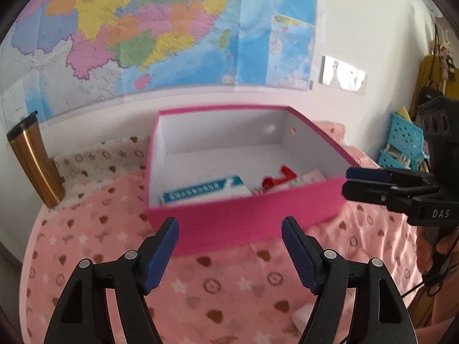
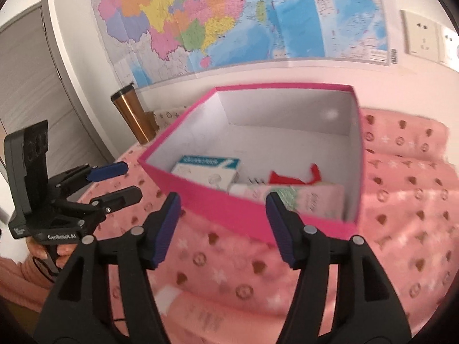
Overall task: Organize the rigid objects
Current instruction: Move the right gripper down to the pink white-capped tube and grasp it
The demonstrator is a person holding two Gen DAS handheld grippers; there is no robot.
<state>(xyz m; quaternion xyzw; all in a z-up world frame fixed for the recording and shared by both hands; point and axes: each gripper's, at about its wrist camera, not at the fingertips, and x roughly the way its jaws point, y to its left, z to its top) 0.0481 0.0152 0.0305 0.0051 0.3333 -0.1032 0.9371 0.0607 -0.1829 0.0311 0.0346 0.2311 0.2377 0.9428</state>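
An open pink box (image 1: 243, 215) (image 2: 229, 212) with a white inside stands on a pink patterned blanket. In it lie a blue-and-white carton (image 1: 200, 192) (image 2: 209, 169), a red plastic piece (image 1: 278, 177) (image 2: 289, 179), a small spiral notebook (image 2: 255, 180) and a pink-and-green packet (image 2: 309, 200). My left gripper (image 1: 229, 255) is open and empty, just before the box's near wall; it also shows in the right wrist view (image 2: 120, 180). My right gripper (image 2: 223, 226) is open and empty at the box's near wall; it also shows in the left wrist view (image 1: 348, 183), near the box's right corner.
A gold tumbler with a black lid (image 1: 34, 163) (image 2: 132, 114) stands at the wall left of the box. A map (image 1: 143, 34) hangs on the wall. Blue perforated baskets (image 1: 401, 146) sit at the right. A door (image 2: 34, 86) is at the left.
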